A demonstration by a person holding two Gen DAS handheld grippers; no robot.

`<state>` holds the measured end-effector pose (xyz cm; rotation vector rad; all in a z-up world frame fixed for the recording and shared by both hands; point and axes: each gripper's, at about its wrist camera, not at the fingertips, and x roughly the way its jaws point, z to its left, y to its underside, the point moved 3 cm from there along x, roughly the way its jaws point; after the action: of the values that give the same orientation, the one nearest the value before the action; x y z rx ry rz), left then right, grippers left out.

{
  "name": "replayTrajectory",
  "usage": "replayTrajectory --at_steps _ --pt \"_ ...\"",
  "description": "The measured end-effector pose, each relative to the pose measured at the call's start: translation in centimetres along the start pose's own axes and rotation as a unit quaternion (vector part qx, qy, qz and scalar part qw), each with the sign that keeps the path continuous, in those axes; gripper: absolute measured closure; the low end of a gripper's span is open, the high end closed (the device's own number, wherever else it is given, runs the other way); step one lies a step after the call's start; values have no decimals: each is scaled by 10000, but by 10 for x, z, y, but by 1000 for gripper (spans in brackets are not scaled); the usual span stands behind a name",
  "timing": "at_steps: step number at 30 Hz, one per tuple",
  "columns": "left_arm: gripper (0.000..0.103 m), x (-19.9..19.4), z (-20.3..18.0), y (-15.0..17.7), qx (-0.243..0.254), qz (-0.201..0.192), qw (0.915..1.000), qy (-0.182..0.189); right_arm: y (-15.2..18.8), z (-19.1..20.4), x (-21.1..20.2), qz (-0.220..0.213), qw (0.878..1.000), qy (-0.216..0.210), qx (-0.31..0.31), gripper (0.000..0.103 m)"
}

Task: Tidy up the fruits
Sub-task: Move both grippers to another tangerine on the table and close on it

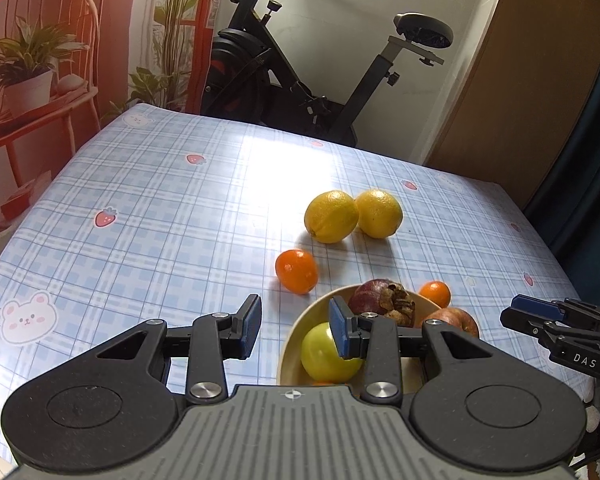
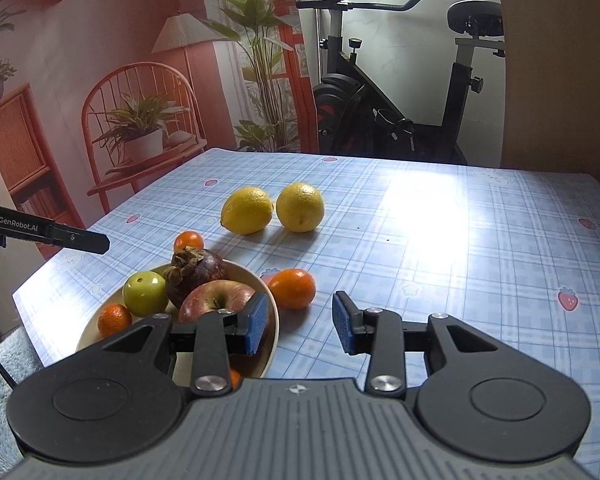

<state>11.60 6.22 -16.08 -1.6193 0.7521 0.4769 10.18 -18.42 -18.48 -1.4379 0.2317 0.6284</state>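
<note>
A cream bowl (image 2: pixel 270 312) (image 1: pixel 296 332) sits near the table's front edge. It holds a green apple (image 2: pixel 145 293) (image 1: pixel 324 354), a dark mangosteen (image 2: pixel 196 276) (image 1: pixel 380 298), a red apple (image 2: pixel 216 300) (image 1: pixel 456 318) and a small mandarin (image 2: pixel 114 319). On the cloth lie two lemons (image 2: pixel 247 210) (image 2: pixel 300 207) (image 1: pixel 331 216) (image 1: pixel 379 213) and two mandarins (image 2: pixel 293 288) (image 2: pixel 188 241) (image 1: pixel 297 271) (image 1: pixel 435 293). My left gripper (image 1: pixel 296 326) is open and empty above the bowl's left rim. My right gripper (image 2: pixel 300 322) is open and empty beside the bowl's right rim.
The table wears a blue checked cloth (image 1: pixel 140 208) with strawberry and bear prints. An exercise bike (image 1: pixel 300 80) stands behind the far edge. A backdrop with a printed chair and plants (image 2: pixel 140 120) hangs at the left. A wooden panel (image 1: pixel 520 80) is at the back right.
</note>
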Motion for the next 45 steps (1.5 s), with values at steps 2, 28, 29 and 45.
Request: replayTrajectory --at_steps 2,28,29,45 --pt "64 3 1 -7 -7 -41 10000 -41 -6 -2 7 4 10000 -26 -60 64" --pt "64 74 18 -34 -323 392 9987 82 -15 -16 80 420 9977 -523 54 64" --pt "64 75 19 -34 -328 410 9986 99 -15 -16 81 449 9973 -570 83 64" --pt "64 82 27 -33 -410 415 9982 171 -19 -26 79 164 9997 -156 -33 57"
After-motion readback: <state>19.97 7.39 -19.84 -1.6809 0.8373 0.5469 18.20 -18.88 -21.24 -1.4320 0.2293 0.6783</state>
